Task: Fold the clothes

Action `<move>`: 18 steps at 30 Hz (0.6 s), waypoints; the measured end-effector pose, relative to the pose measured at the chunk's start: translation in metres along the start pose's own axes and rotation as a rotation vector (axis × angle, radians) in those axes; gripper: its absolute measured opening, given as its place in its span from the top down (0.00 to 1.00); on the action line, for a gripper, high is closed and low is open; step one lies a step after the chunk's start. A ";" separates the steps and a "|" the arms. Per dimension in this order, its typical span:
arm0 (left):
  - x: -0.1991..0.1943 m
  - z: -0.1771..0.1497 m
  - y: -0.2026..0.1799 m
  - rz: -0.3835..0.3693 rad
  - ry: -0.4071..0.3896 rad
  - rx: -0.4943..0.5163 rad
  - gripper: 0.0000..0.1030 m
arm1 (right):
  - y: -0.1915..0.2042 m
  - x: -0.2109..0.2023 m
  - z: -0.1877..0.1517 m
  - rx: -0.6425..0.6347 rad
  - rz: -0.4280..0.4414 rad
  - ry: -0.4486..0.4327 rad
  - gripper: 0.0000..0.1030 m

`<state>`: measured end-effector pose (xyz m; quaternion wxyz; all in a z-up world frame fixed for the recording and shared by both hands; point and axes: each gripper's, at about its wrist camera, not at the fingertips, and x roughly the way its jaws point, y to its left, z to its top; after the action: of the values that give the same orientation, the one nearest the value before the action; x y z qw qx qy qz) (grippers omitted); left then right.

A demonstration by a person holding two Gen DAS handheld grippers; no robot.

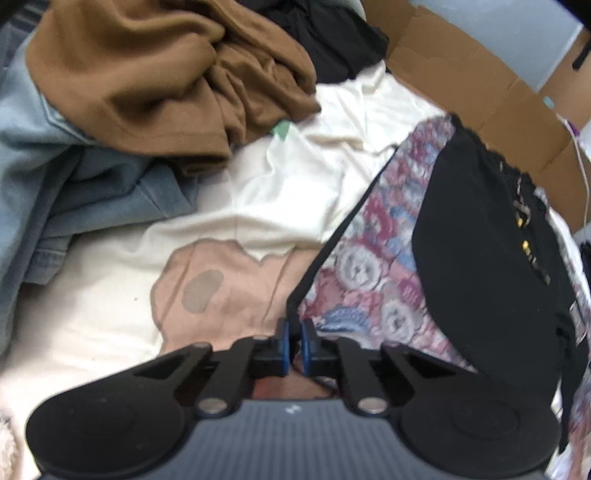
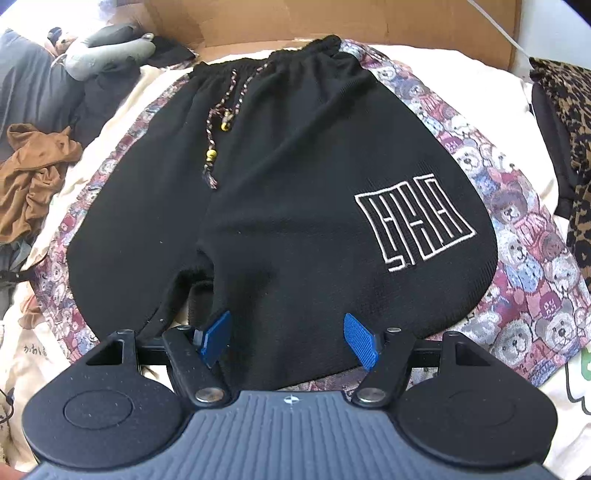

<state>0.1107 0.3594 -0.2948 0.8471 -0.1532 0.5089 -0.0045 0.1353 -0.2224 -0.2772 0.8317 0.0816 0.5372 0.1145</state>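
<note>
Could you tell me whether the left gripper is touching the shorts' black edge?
Touching: the left wrist view shows the left gripper pinched shut on the black edge.

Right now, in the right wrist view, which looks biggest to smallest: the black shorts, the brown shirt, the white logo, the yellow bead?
1. black shorts
2. brown shirt, though farther off
3. white logo
4. yellow bead

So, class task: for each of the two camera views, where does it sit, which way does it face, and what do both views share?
Left wrist: rides the left gripper, angled down at the corner of the bear-print garment; blue pads shut on its black edge.
Right wrist: rides the right gripper, angled down over the black shorts; jaws open above the hem.
Shared: shorts, bear-print garment, brown garment, cardboard box.
</note>
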 end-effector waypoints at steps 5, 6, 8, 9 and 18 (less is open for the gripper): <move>-0.015 0.012 -0.034 -0.038 -0.020 0.043 0.94 | 0.003 -0.005 0.004 -0.017 0.011 -0.030 0.29; -0.016 0.014 -0.042 -0.054 -0.017 0.049 0.94 | 0.003 -0.007 0.005 -0.015 0.019 -0.037 0.29; -0.015 0.016 -0.060 -0.088 -0.010 0.064 0.94 | 0.004 -0.009 0.007 -0.015 0.037 -0.049 0.29; -0.015 0.018 -0.069 -0.108 -0.006 0.070 0.94 | 0.005 -0.010 0.008 -0.015 0.047 -0.055 0.29; 0.000 0.018 -0.147 -0.240 0.054 0.155 0.95 | 0.025 -0.010 0.014 -0.064 0.132 -0.072 0.29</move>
<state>0.1481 0.2244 -0.2480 0.8358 -0.1471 0.5075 -0.1493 0.1415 -0.2010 -0.2561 0.8433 0.0943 0.4963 0.1833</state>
